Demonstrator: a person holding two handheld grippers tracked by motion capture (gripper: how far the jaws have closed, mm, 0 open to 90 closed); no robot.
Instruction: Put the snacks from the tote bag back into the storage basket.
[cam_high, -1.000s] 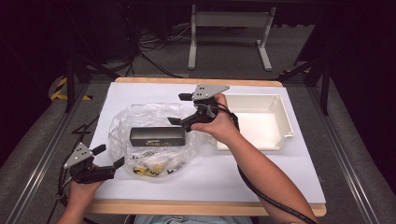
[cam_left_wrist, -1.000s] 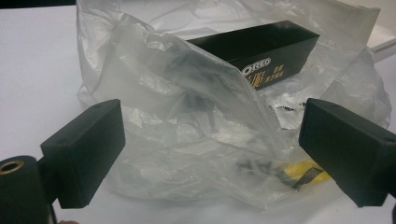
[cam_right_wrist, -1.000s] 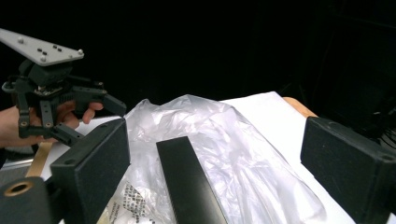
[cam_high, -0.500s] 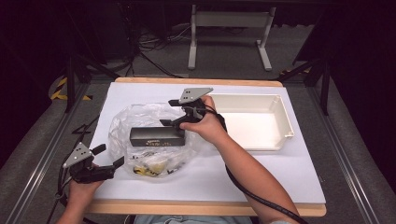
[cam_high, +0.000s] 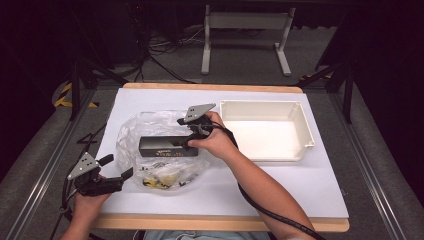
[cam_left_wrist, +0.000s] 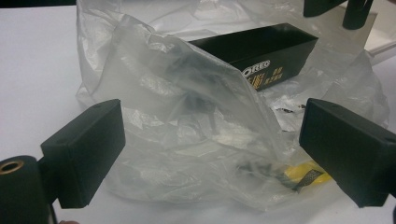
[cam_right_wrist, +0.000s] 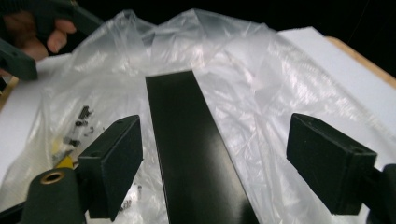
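So from up high, the table (cam_high: 320, 200) takes up the middle of the frame, and the plastic bag (cam_high: 135, 130) sits left of centre on it. The long box (cam_high: 160, 146) lies inside the bag, running left to right, with a bunch of small bits (cam_high: 157, 179) below it, also in the bag. My right gripper (cam_high: 186, 134) hangs over the box's right end, jaws spread on either side of it. The tray (cam_high: 300, 125) is right of the bag, just beside my hand. My left gripper (cam_high: 117, 170) is down at lower left, at the bag's edge, jaws apart.
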